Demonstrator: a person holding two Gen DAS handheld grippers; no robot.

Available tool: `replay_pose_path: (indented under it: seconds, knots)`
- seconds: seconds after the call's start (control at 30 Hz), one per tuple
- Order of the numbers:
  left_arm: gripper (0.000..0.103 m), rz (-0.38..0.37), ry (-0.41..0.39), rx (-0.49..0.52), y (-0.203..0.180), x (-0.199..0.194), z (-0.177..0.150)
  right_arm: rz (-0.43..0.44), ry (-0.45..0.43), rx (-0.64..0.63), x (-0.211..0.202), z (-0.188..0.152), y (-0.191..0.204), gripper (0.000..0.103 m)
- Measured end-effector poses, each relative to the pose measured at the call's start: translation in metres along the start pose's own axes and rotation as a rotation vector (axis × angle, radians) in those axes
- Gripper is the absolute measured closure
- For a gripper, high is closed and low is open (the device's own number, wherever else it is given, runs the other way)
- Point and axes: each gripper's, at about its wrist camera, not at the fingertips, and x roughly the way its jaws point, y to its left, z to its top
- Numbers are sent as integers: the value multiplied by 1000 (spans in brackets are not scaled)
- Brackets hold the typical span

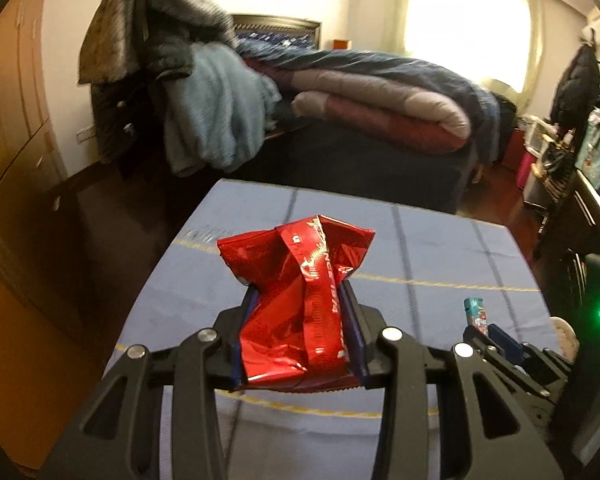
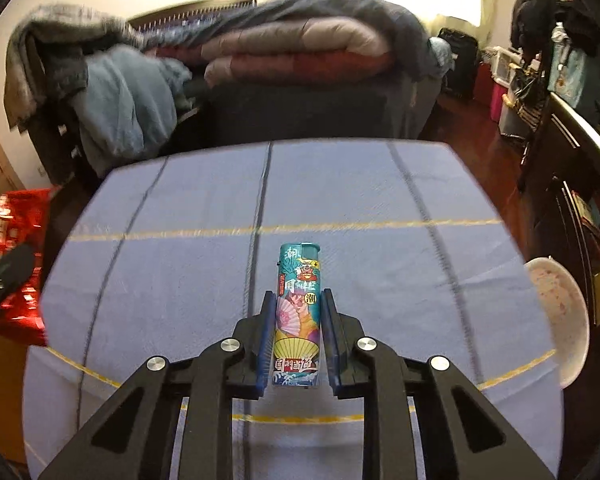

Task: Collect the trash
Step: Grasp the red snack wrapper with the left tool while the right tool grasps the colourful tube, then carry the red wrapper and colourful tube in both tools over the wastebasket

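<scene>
My left gripper is shut on a crumpled red foil snack wrapper and holds it above the blue checked tablecloth. My right gripper is shut on a teal lighter printed with cartoon figures and holds it above the cloth. The right gripper with the lighter also shows at the right in the left wrist view. The red wrapper shows blurred at the left edge of the right wrist view.
A white bowl sits at the table's right edge. Behind the table is a bed with folded quilts and a chair piled with clothes. A wooden wardrobe stands left. Dark furniture stands right.
</scene>
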Motion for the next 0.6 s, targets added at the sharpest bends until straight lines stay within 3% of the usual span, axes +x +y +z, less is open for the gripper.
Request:
replay_pose_path:
  seconds: [0.27, 0.6]
  knots:
    - [63, -82, -53, 91, -65, -21, 15, -15, -137, 54, -63, 13, -53, 81]
    - [63, -179, -111, 217, -156, -51, 20, -74, -243, 157, -110, 15, -136, 81]
